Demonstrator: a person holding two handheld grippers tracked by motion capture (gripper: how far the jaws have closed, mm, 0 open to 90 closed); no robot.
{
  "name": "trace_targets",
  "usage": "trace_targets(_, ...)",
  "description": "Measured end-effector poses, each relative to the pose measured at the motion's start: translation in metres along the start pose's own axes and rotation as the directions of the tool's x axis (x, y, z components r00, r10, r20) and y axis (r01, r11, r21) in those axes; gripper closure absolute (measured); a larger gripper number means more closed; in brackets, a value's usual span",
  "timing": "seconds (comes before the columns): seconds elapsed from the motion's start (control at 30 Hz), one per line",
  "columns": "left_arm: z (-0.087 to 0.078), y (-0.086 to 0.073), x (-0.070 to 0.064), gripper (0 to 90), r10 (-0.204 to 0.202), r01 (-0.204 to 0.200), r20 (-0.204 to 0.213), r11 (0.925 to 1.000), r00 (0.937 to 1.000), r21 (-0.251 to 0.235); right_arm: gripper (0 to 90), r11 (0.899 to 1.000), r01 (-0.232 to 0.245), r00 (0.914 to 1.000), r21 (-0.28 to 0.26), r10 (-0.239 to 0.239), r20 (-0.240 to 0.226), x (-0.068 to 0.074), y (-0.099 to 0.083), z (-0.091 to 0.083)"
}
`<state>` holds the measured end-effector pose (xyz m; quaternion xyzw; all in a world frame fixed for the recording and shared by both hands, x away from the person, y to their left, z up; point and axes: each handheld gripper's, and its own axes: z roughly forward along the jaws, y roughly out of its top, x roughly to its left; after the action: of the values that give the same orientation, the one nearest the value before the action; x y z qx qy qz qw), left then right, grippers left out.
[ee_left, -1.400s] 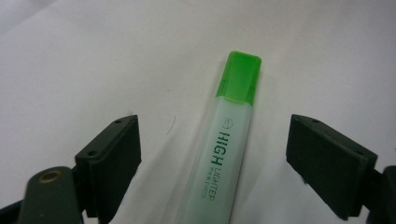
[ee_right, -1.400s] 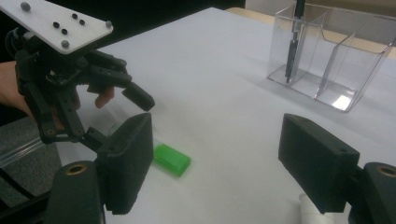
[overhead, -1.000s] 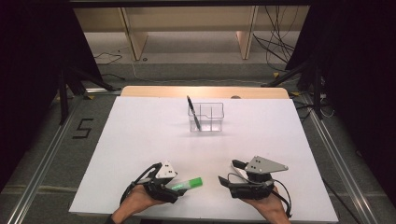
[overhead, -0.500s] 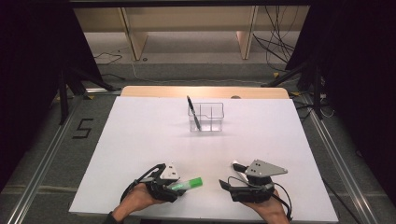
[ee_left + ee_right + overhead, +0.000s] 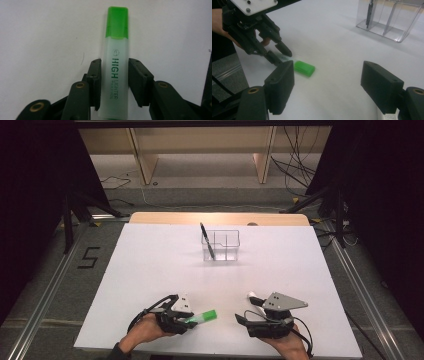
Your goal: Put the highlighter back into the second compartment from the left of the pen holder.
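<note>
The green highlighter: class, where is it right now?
In the high view, the green highlighter lies on the white table near its front edge, left of centre, between the jaws of the left claw, with the clear organiser far behind it.

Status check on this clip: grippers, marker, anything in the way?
Left gripper clamped on green highlighter, low over table. Right gripper open, empty. Path to clear organizer unobstructed.

**Tool hardware: appearance check**

Left black two-jaw tool (image 5: 186, 320): matte black linkage arms, brass-coloured pivot bushings, small screws in flat rectangular pads (image 5: 95, 80), white plate on top. Right black two-jaw tool (image 5: 242, 319): same black build, blocky pads (image 5: 280, 82), grey three-cornered top plate with dark screws, black cable trailing behind.
</note>
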<state>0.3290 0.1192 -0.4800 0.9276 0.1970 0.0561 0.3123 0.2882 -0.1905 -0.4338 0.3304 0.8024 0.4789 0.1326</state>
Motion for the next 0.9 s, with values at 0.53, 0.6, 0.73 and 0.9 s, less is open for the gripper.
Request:
trace_targets(0.53,-0.01,0.006,0.002,65.9,-0.077,0.072,-0.034,0.9871,0.9964,-0.143,28.3,0.999,-0.045,0.9988,-0.007,0.045,-0.017,0.002,-0.002,0.004)
trace_targets(0.6,-0.011,0.008,0.0,65.9,-0.1,0.09,-0.047,0.9788,0.9939,-0.184,28.3,0.998,-0.066,0.9975,-0.007,0.066,-0.024,0.003,-0.002,0.006)
trace_targets(0.73,-0.011,0.011,-0.003,65.9,-0.147,0.121,-0.077,0.9538,0.9861,-0.275,28.8,0.994,-0.111,0.9933,-0.016,0.11,-0.034,0.002,-0.003,0.009)
trace_targets(0.9,-0.012,0.015,-0.008,65.9,-0.193,0.144,-0.098,0.9171,0.9763,-0.372,31.5,0.984,-0.176,0.984,-0.038,0.175,-0.034,0.001,-0.001,0.014)
